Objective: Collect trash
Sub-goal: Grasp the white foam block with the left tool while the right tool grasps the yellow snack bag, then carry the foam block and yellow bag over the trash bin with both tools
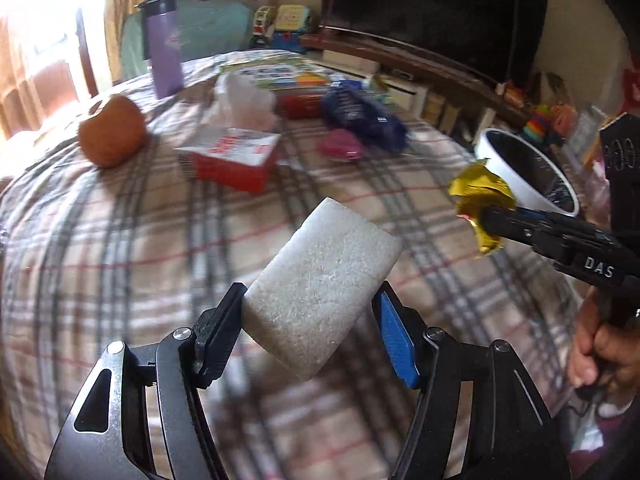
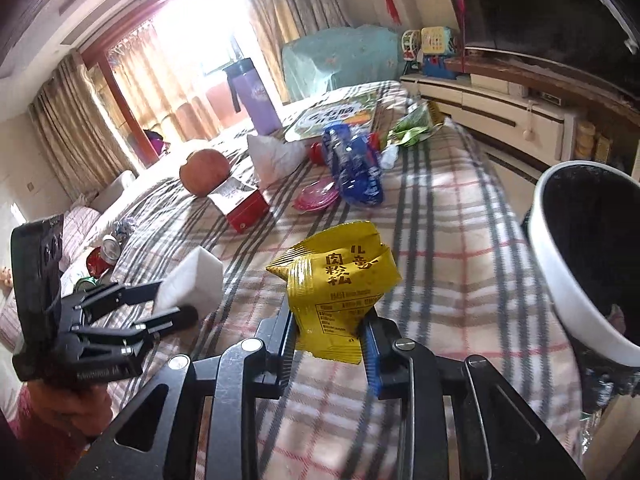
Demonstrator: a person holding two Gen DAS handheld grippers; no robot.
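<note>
- The left claw (image 1: 312, 312) gripped a white foam block (image 1: 324, 280) across its near end, the jaws set fairly wide to span it, and held it up off the plaid cloth (image 1: 160, 248) that covers the worktop.
- The right claw (image 2: 330, 340) was closed narrow on a crumpled yellow wrapper (image 2: 336, 280), pinched at its lower edge and also lifted clear of the cloth.
- Both pieces of trash were therefore in hand; the step under way looked like the carry to the bin, not a pick-up.
- The white bin (image 2: 560, 272), lined with a dark bag, stood at the right edge of the worktop, close to the right claw and further from the left one.
- In the left wrist view the wrapper (image 1: 480, 200) hung just beside the bin's rim (image 1: 520, 152), though whether it was over the opening could not be told.
- Next, as a judgement: the right claw should move over the dark opening and release; the left should follow to the right with the block.
- The two claws were near each other, so going in turn would avoid a knock at the rim.
- More candidates sat at the far side: a crushed blue bottle (image 2: 354, 168), a pink dish (image 2: 316, 196) and green packaging (image 2: 412, 128).
- A red tissue box (image 1: 232, 156) and an orange round fruit (image 1: 110, 132) looked like things to leave.
</note>
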